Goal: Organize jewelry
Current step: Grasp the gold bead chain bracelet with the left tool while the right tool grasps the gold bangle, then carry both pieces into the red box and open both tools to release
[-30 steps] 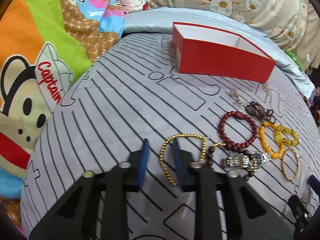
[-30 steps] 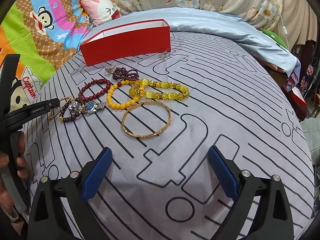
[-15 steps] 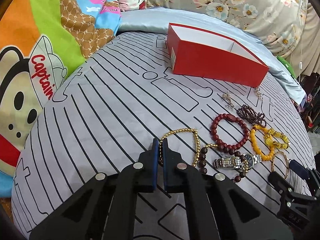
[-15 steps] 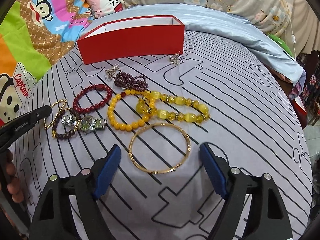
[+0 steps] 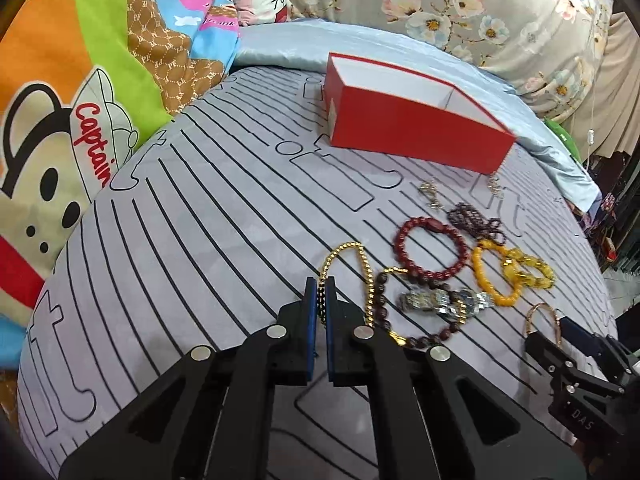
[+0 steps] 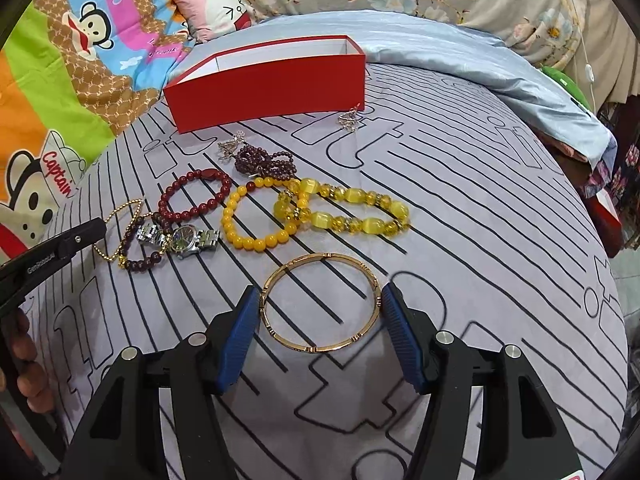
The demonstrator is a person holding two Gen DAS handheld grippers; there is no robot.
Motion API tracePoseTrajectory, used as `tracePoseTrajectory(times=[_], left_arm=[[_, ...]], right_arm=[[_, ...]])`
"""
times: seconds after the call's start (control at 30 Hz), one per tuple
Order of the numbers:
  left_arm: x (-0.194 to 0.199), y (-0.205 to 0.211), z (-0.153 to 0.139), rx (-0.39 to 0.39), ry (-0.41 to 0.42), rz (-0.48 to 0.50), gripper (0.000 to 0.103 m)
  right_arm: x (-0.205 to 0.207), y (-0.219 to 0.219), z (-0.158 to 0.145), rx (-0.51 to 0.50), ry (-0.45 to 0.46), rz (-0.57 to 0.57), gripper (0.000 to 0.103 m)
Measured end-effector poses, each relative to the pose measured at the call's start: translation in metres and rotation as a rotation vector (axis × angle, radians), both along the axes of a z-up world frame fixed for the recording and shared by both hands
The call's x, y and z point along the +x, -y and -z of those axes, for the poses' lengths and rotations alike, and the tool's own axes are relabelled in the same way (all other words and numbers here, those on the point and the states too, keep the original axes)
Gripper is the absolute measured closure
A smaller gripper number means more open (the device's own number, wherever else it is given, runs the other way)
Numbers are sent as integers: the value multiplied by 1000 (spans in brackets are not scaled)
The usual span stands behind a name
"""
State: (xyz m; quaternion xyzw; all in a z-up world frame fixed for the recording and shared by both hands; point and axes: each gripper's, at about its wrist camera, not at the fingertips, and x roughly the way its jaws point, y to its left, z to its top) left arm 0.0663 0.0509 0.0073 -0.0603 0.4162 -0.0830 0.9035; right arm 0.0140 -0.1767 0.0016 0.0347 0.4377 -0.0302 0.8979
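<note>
In the left wrist view, the left gripper (image 5: 319,296) is pinching the gold bead chain (image 5: 347,264) between its fingers (image 5: 310,312), which are clenched on the near part of the loop. The rest of the chain is lying on the bed (image 5: 200,240), so the grip is taking one thin strand only; probably this is the easy way to lift such a soft thing. Just to the right, the dark bead bracelet (image 5: 380,300) and the watch (image 5: 444,302) are lying on each other, and the chain is passing very near them, so they may be dragged along. The red bracelet (image 5: 430,246) and the yellow bracelets (image 5: 508,276) are lying farther right. The red box (image 5: 416,132) is standing open at the far side, likely the place where the jewelry is going.

In the right wrist view, the right gripper (image 6: 318,328) is resting low on the bed with its fingers (image 6: 238,340) released and wide apart, one on each side of the gold bangle (image 6: 320,304). The bangle is lying flat between them, and the pads are almost touching its rim. This wide placing is fitting a stiff ring, which needs a squeeze across its whole width. The red box (image 6: 272,84) is far behind it, beyond the other pieces.
</note>
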Motion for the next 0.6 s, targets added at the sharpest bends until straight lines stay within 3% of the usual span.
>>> tracePoseTrajectory(times=[0.37,0.6], left_arm=[[-15,6,-47,-63,51,50,100],[8,26,-92,-52,117,99,100]], right_arm=[[-13,12,-27,21,41,9,43],[16,18,-61,37,96,-28,43]])
